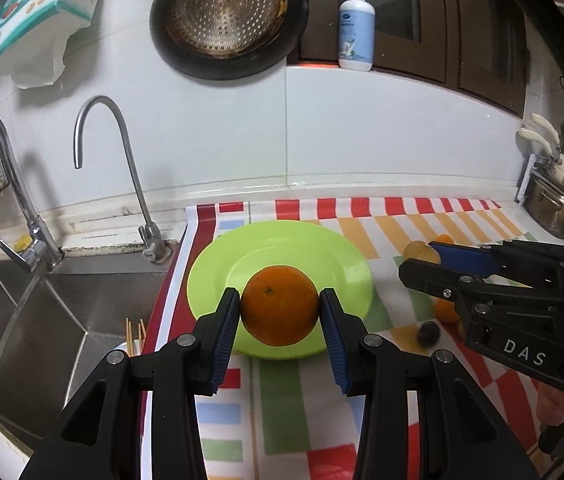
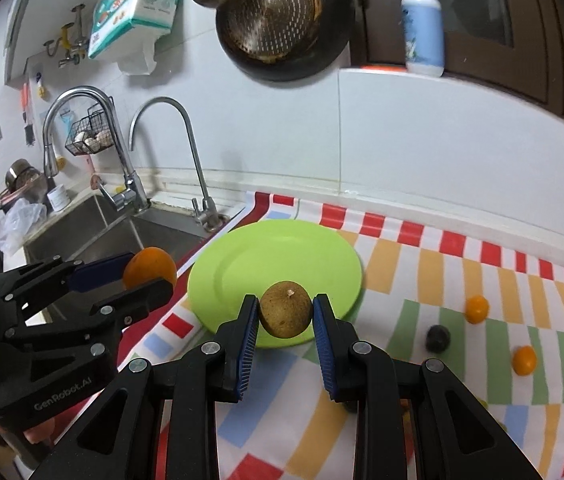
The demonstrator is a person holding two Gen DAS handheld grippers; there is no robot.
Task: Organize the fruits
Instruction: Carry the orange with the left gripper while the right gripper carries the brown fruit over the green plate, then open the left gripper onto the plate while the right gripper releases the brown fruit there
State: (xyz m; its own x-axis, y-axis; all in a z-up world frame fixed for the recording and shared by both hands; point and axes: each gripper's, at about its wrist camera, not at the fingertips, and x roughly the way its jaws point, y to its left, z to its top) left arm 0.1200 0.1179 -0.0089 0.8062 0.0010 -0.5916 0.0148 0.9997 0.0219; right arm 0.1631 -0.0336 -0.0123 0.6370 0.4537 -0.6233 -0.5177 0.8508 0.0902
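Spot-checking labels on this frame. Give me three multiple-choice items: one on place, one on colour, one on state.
1. Where does the sink lie relative to the plate, in the left wrist view?
A. left of it
B. right of it
C. on top of it

2. What colour is the plate?
A. red
B. green
C. white

3. What does the left tool hold?
A. nothing
B. a bottle
C. an orange

Key:
1 A, the steel basin sits past the striped cloth's left edge.
2 B, it is bright lime green in both views.
3 C, both pads press the orange's sides; the right tool grips a brown fruit.
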